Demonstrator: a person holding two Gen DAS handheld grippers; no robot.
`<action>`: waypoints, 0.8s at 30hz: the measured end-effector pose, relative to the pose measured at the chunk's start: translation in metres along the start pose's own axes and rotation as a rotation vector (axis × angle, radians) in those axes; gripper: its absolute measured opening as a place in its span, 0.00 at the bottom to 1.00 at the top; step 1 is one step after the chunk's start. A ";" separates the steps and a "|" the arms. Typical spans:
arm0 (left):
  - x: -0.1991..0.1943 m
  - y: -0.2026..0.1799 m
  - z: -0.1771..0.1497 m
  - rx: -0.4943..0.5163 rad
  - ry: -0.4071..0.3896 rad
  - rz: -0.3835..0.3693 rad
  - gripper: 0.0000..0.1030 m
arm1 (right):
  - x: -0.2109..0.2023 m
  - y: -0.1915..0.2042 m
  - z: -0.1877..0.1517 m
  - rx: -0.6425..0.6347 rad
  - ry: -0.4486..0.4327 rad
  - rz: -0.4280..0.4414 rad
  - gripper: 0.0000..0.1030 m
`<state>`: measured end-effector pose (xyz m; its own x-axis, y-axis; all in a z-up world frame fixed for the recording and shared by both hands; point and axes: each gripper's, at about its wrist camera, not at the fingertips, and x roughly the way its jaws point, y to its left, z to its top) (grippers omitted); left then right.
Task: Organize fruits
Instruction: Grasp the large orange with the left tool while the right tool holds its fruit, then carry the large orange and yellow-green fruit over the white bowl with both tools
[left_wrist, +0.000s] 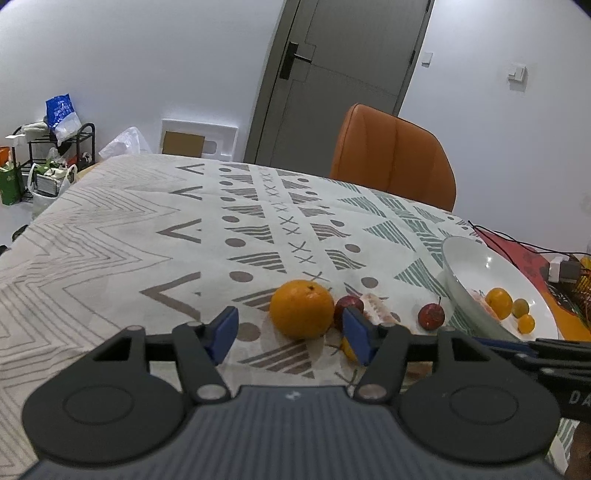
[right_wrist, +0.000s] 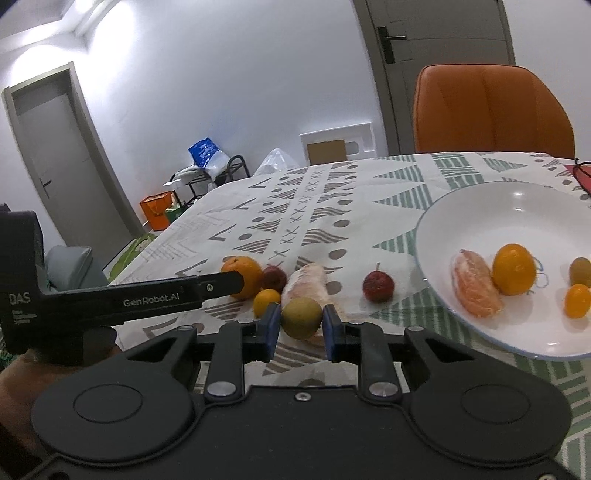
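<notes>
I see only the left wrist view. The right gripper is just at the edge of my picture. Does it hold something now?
Observer: Yes. The right gripper is shut on a greenish round fruit; its pads touch both sides.
Operator: What lies behind the right finger in my view?
Observer: A small yellow fruit, beside the long peeled citrus piece.
Operator: And behind the near rim of the plate?
Observer: A peeled citrus segment lies in the white plate, next to an orange fruit.
</notes>
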<state>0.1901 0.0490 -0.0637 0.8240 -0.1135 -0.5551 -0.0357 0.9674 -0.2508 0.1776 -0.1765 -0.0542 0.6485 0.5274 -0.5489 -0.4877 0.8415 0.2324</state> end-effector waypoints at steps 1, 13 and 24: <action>0.002 0.000 0.000 0.000 0.003 0.001 0.60 | -0.001 -0.002 0.000 0.005 -0.003 -0.002 0.22; 0.005 -0.002 0.003 -0.015 -0.011 -0.031 0.37 | -0.009 -0.019 0.001 0.039 -0.032 -0.030 0.22; -0.012 -0.028 0.012 0.014 -0.051 -0.078 0.37 | -0.025 -0.028 0.004 0.052 -0.073 -0.062 0.22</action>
<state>0.1880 0.0257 -0.0408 0.8518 -0.1774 -0.4929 0.0373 0.9591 -0.2806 0.1773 -0.2129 -0.0442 0.7181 0.4796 -0.5043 -0.4157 0.8767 0.2419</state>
